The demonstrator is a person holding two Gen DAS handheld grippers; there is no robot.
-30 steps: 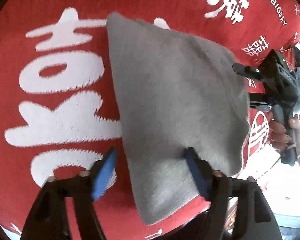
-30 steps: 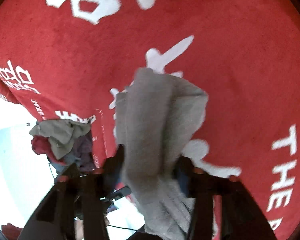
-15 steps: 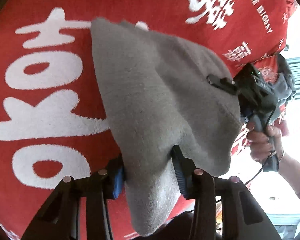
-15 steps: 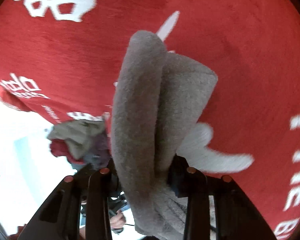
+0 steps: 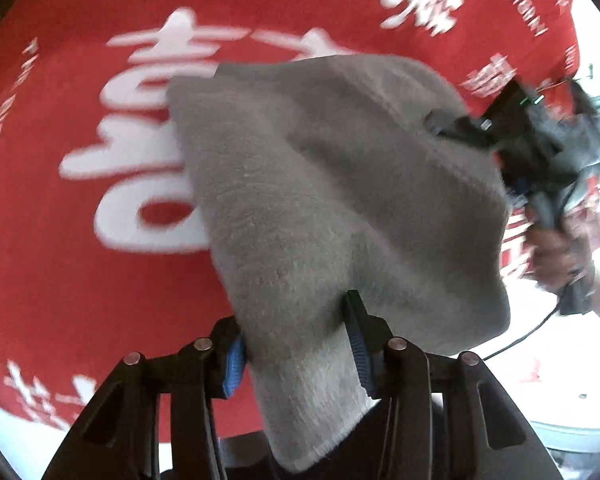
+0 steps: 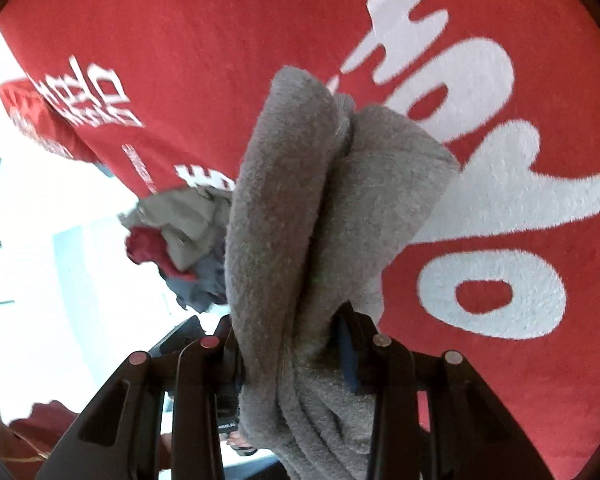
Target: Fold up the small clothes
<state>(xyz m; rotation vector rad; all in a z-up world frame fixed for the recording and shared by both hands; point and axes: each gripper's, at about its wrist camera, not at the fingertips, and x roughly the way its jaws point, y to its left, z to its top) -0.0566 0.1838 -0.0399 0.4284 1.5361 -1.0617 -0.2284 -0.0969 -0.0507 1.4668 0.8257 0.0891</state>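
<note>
A folded grey fleece garment [image 5: 332, 184] hangs above the red cloth with white lettering [image 5: 80, 264]. My left gripper [image 5: 298, 344] is shut on its near edge, blue pads pressing the fabric from both sides. In the left wrist view the right gripper [image 5: 456, 126] grips the garment's far right edge, held by a person's hand [image 5: 560, 248]. In the right wrist view my right gripper [image 6: 292, 354] is shut on a bunched thick fold of the same grey garment [image 6: 300, 208], which rises between the fingers and hides what lies behind it.
A pile of small clothes [image 6: 180, 236], grey-green, red and blue, lies at the edge of the red cloth [image 6: 500, 380] beyond the right gripper. Past that edge is a bright white floor [image 6: 40, 260]. A cable [image 5: 520, 340] trails from the right gripper's handle.
Both grippers closed on the grey garment, which lay flat a second ago. It is now lifted and carried across the red cloth, its far side bunching into a fold.
</note>
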